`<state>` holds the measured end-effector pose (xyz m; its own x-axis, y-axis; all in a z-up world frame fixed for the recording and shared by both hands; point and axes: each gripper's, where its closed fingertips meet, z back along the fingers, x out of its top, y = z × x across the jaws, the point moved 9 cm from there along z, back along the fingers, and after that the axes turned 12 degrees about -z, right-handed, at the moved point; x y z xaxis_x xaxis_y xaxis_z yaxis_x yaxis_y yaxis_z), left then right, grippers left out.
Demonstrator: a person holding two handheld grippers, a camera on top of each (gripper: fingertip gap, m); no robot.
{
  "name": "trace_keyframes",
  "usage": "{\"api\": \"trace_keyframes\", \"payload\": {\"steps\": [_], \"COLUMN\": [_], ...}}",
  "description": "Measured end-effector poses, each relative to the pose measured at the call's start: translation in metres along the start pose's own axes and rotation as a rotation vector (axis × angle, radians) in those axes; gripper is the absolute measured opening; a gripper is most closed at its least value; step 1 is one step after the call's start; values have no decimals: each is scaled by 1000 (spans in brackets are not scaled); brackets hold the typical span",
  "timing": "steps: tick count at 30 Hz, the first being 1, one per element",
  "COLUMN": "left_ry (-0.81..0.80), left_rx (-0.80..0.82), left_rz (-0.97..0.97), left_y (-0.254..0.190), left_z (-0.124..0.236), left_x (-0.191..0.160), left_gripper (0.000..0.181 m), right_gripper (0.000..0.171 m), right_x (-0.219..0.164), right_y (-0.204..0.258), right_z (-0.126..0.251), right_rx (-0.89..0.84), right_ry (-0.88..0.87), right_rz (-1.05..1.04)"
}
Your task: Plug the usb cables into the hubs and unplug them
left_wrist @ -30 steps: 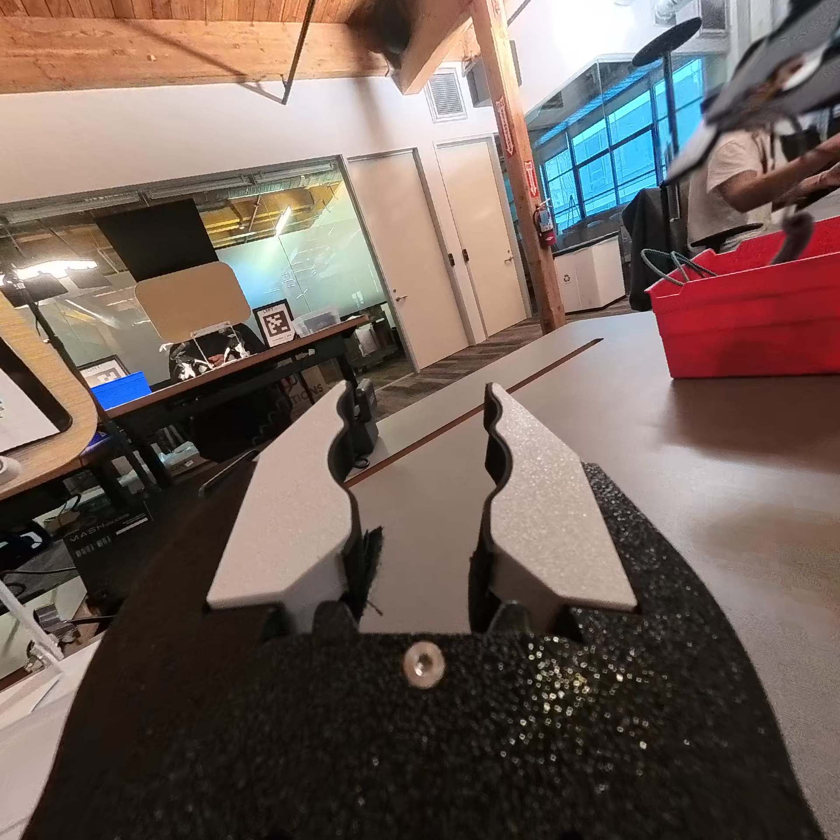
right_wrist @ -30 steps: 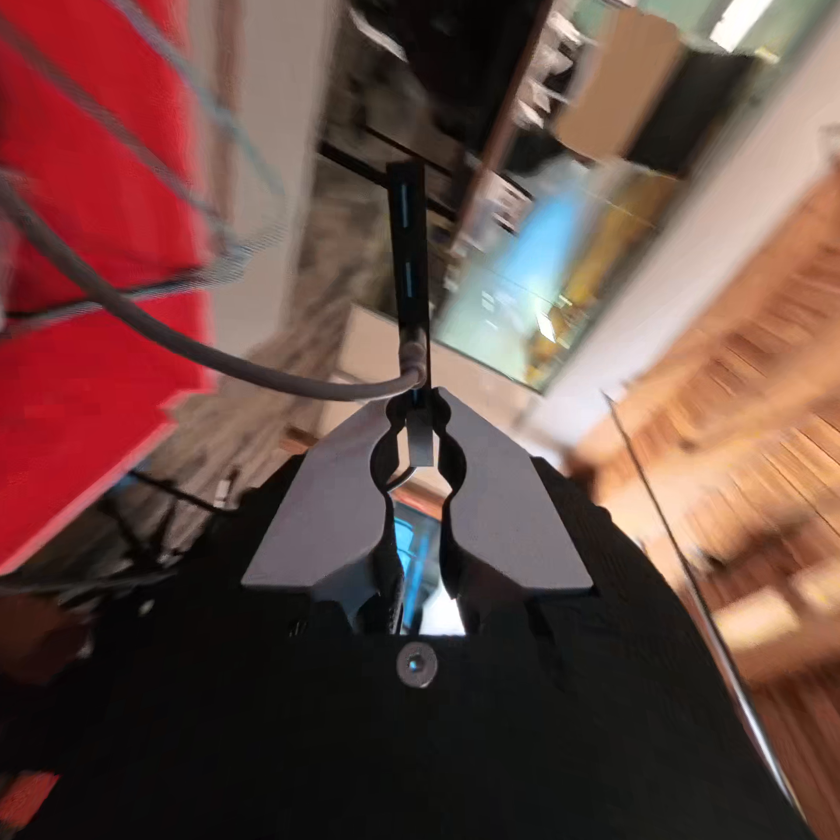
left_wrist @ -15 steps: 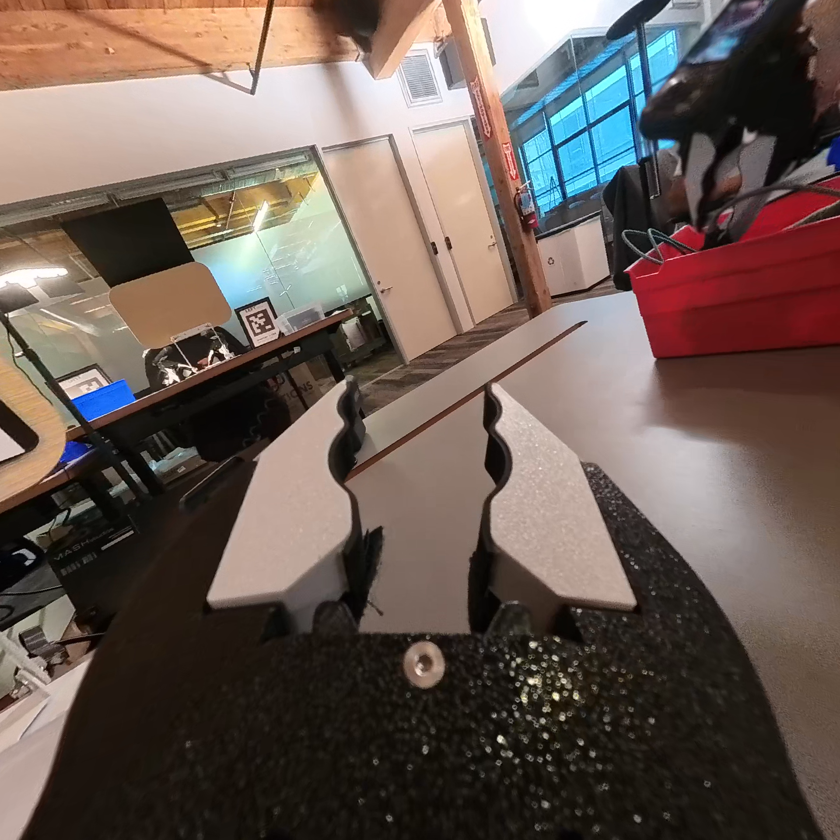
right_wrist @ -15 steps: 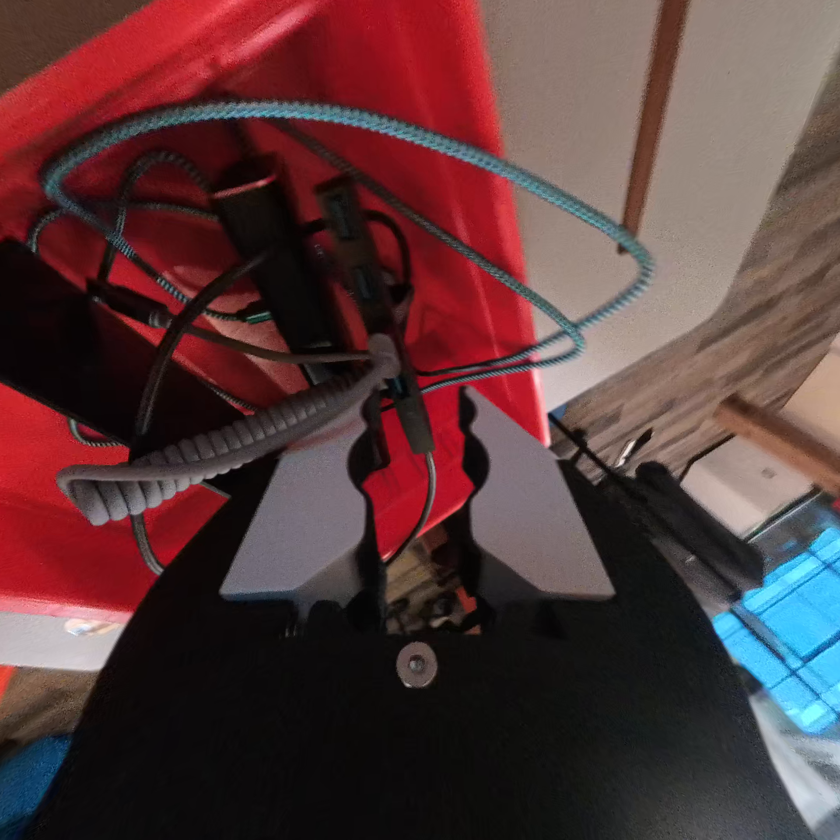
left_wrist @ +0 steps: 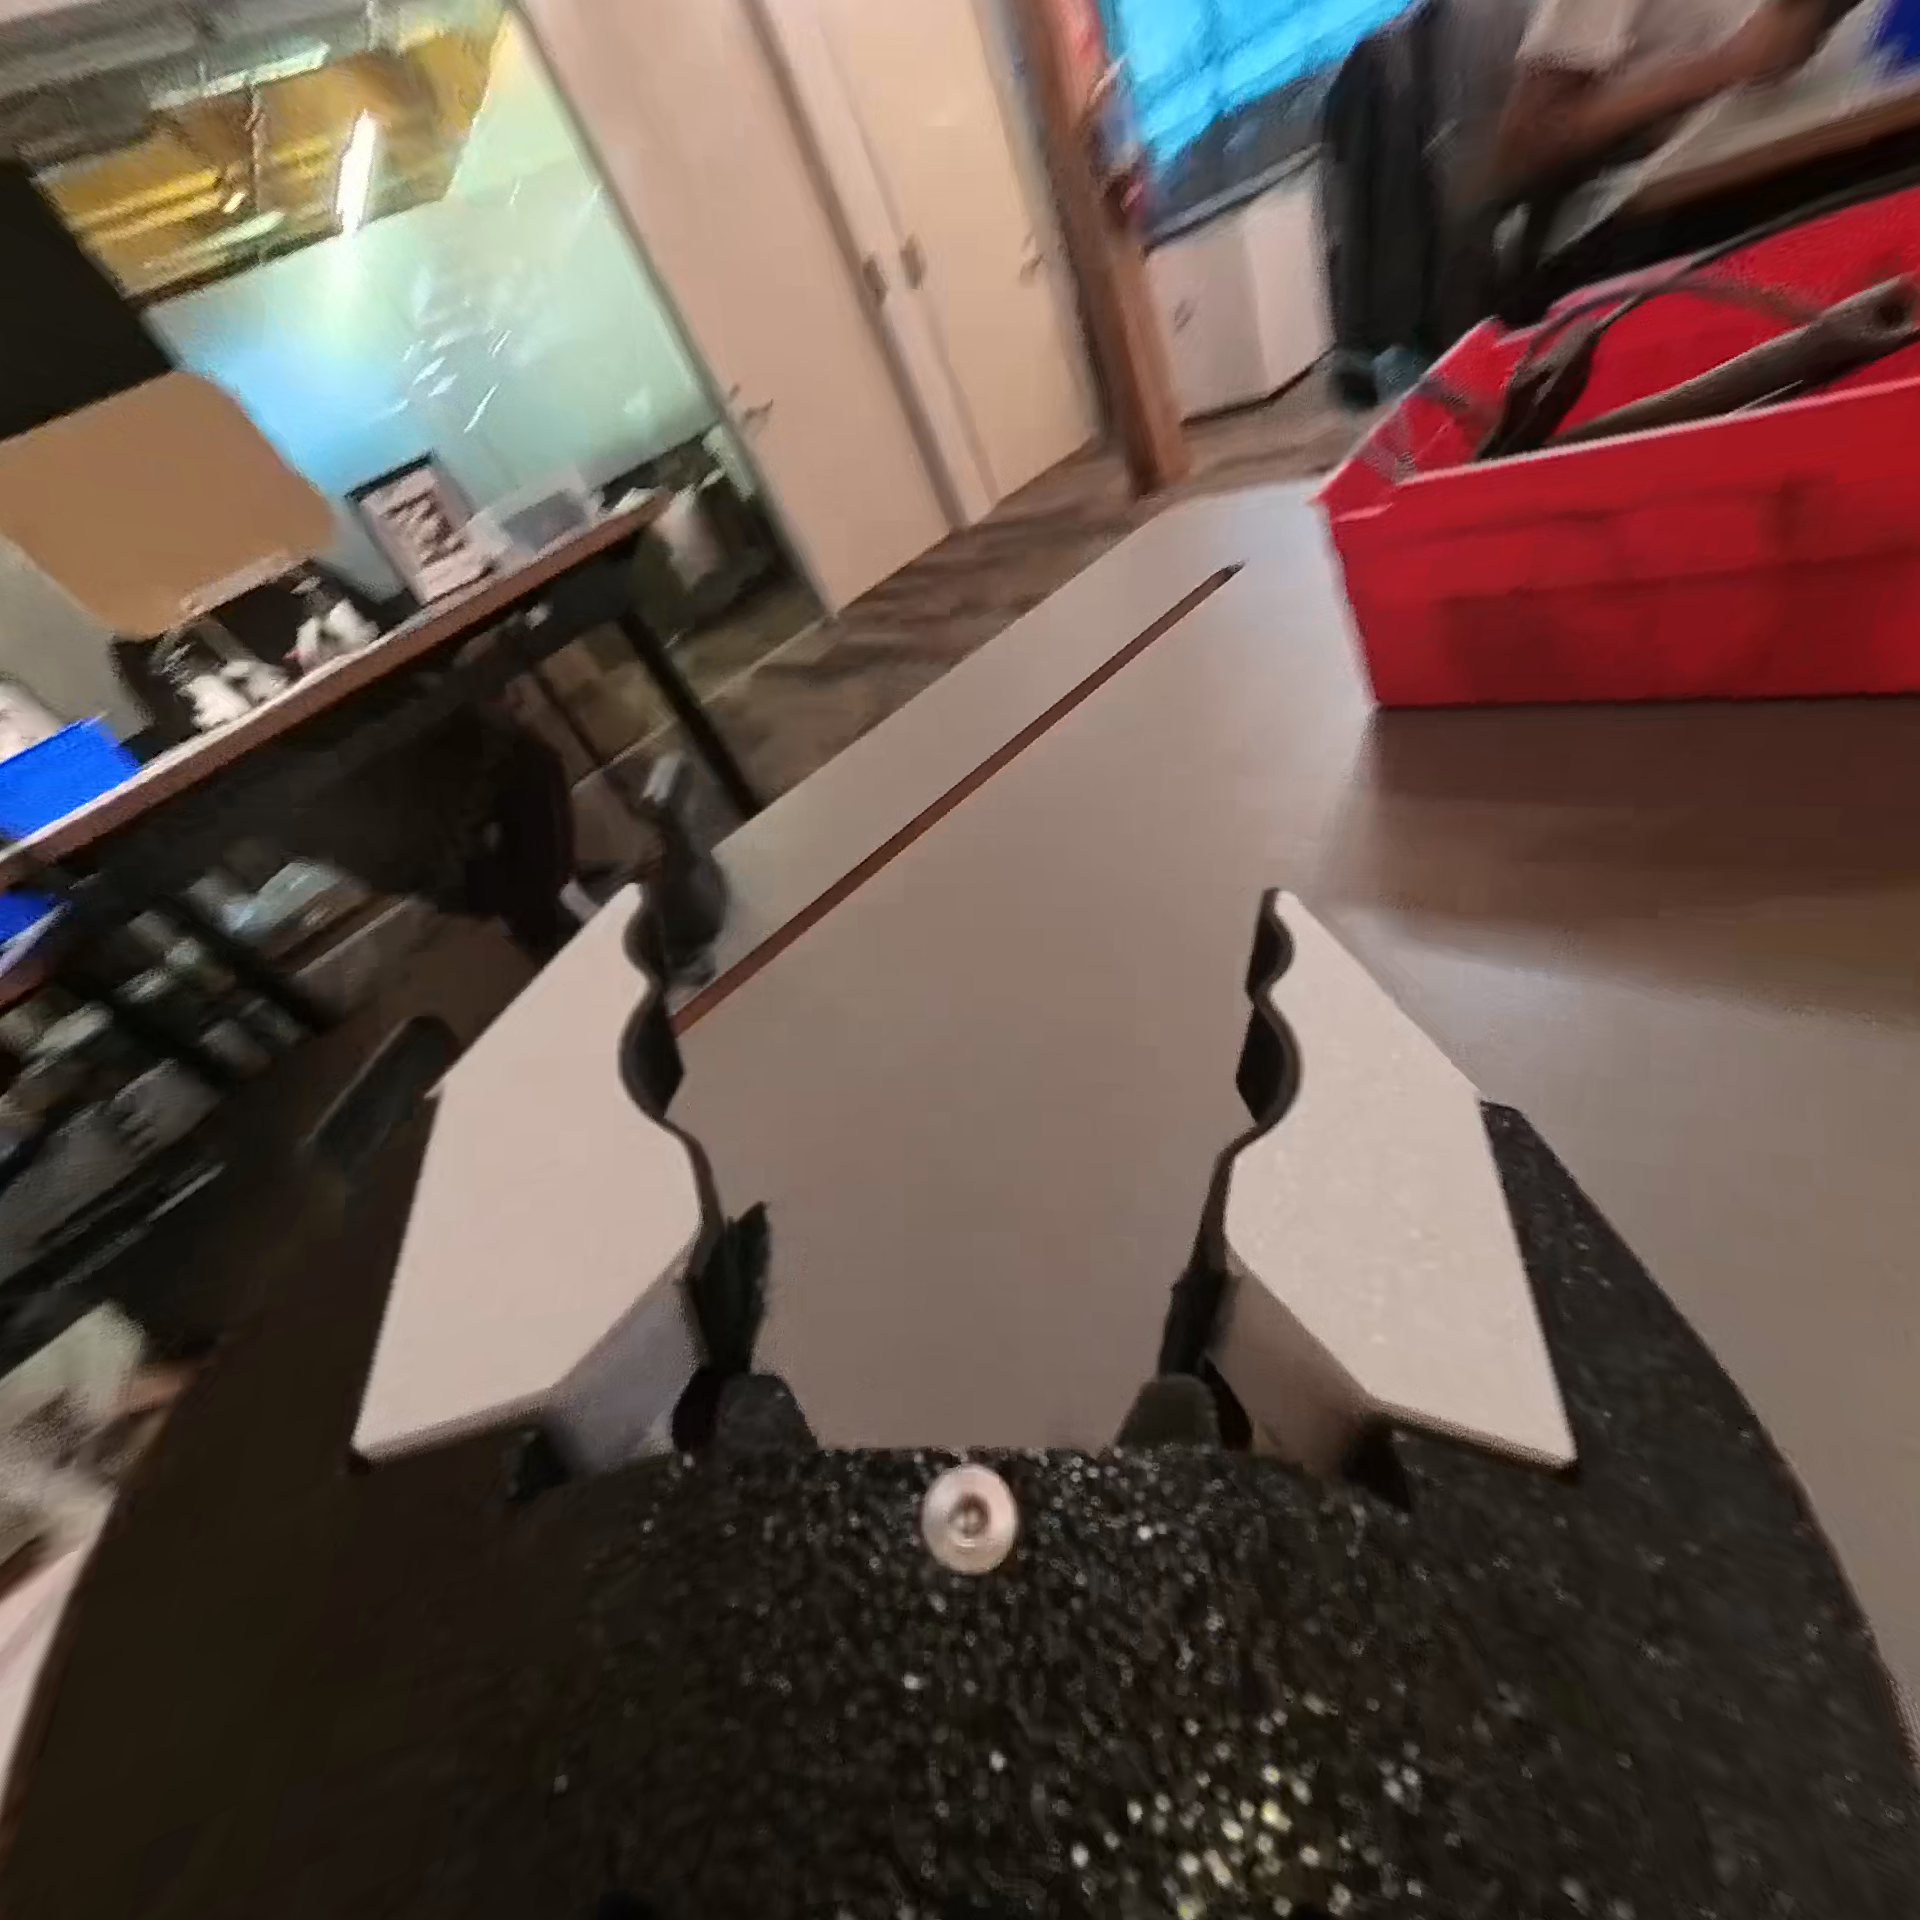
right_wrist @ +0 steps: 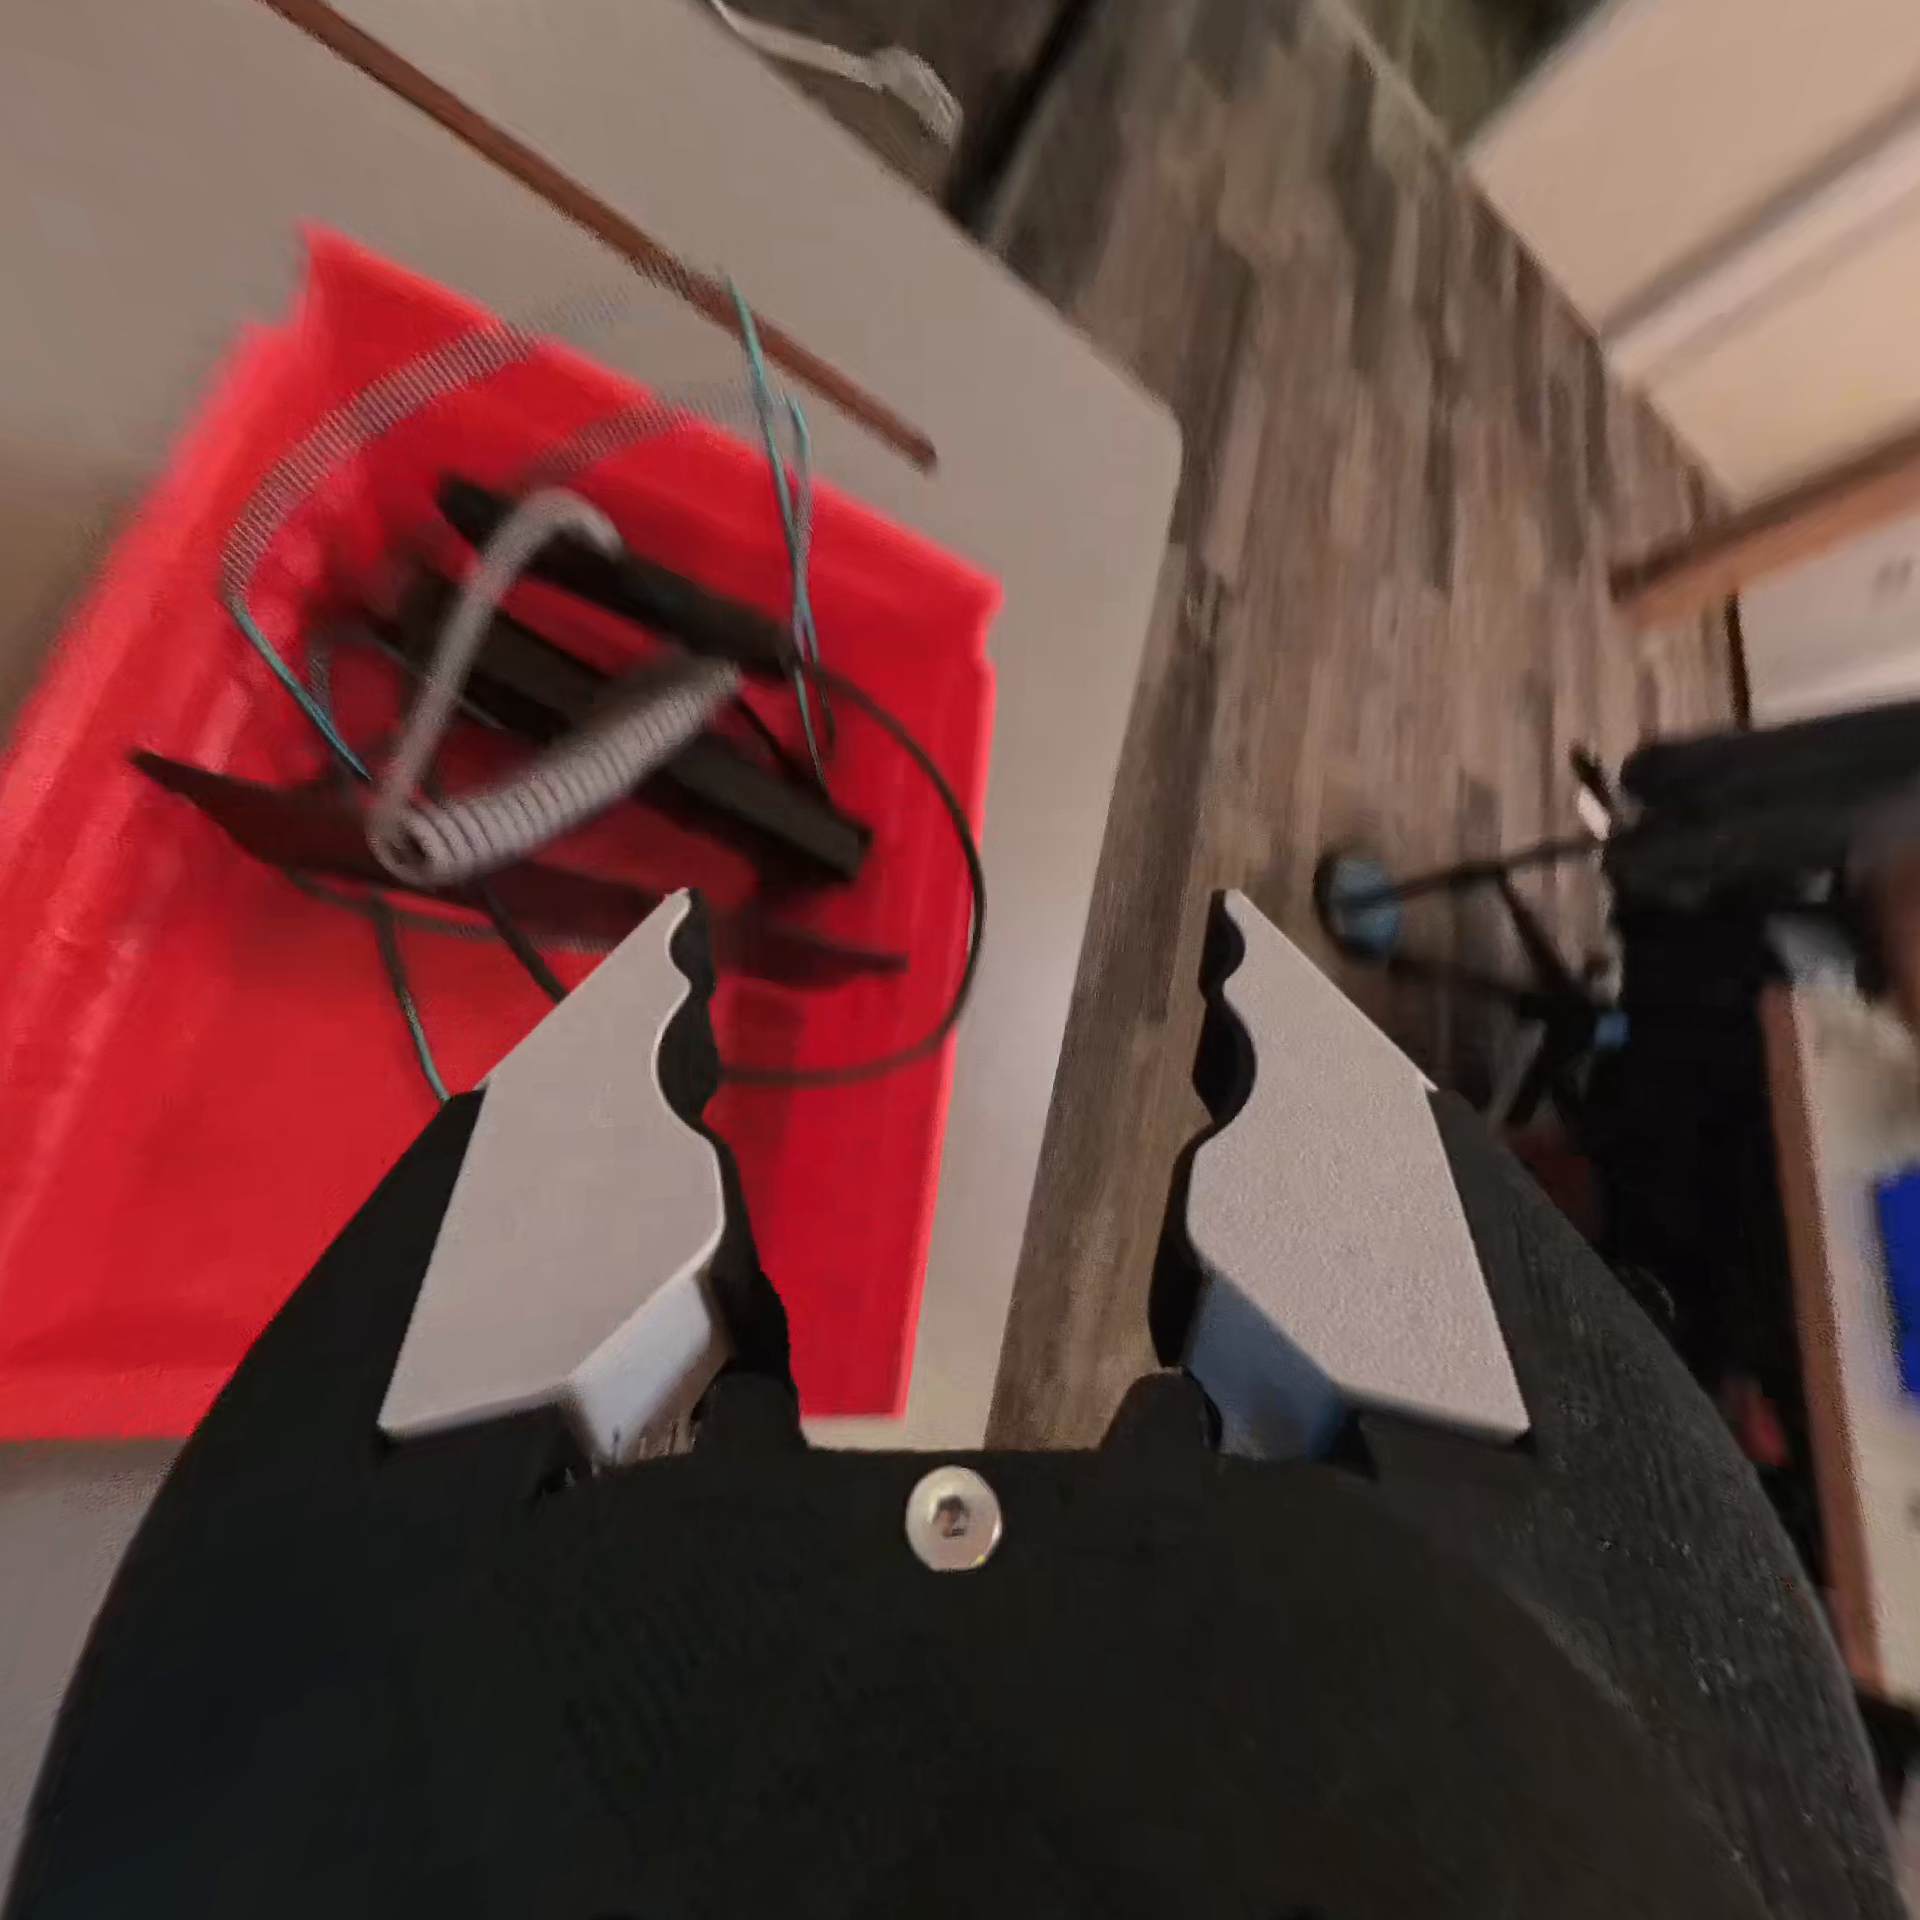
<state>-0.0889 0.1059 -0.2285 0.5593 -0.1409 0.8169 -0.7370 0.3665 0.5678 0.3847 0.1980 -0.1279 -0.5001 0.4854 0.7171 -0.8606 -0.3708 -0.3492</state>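
Note:
A red bin [right_wrist: 156,1091] sits on the grey table and holds black USB hubs [right_wrist: 665,727], a grey coiled cable [right_wrist: 540,790], a thin black cable [right_wrist: 956,935] and a teal braided cable [right_wrist: 779,468]. My right gripper [right_wrist: 956,914] is open and empty, above the bin's near corner and looking down on it. My left gripper [left_wrist: 956,914] is open and empty, low over the table. The red bin also shows in the left wrist view [left_wrist: 1642,561] at the far right, with cables sticking out of it.
The grey table [left_wrist: 1039,1039] has a dark seam [left_wrist: 935,810] running away from my left gripper. Its edge [right_wrist: 1132,623] drops to a wood-pattern floor [right_wrist: 1351,520]. Another desk [left_wrist: 312,707] with clutter stands at the left. A person's arm [left_wrist: 1662,62] shows far right.
My right gripper has opened, let go of the hub and cable into the red bin, and pulled back above it. My left gripper has opened wider and tilted down towards the table.

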Motion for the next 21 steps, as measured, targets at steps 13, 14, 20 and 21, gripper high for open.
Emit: {"api": "trace_keyframes", "payload": {"steps": [13,14,20,21], "left_ry": [945,1030,1333,1348], "left_rx": [198,162,153,140], "left_rz": [276,303,149,143], "left_y": [-4,-8,-16,-16], "left_z": [175,187,230,233], "left_x": [-43,-52,-66,-66], "left_gripper": [134,124,50,38], "right_gripper": [46,36,6,6], "right_x": [-130,-130,-132,-132], "right_y": [-9,-9,-11,-10], "right_z": [-51,-53,-59,-59], "right_rx": [244,235,317,326], "right_ry": [407,426,450,437], "right_rz": [-254,-233,-192,-169]}}
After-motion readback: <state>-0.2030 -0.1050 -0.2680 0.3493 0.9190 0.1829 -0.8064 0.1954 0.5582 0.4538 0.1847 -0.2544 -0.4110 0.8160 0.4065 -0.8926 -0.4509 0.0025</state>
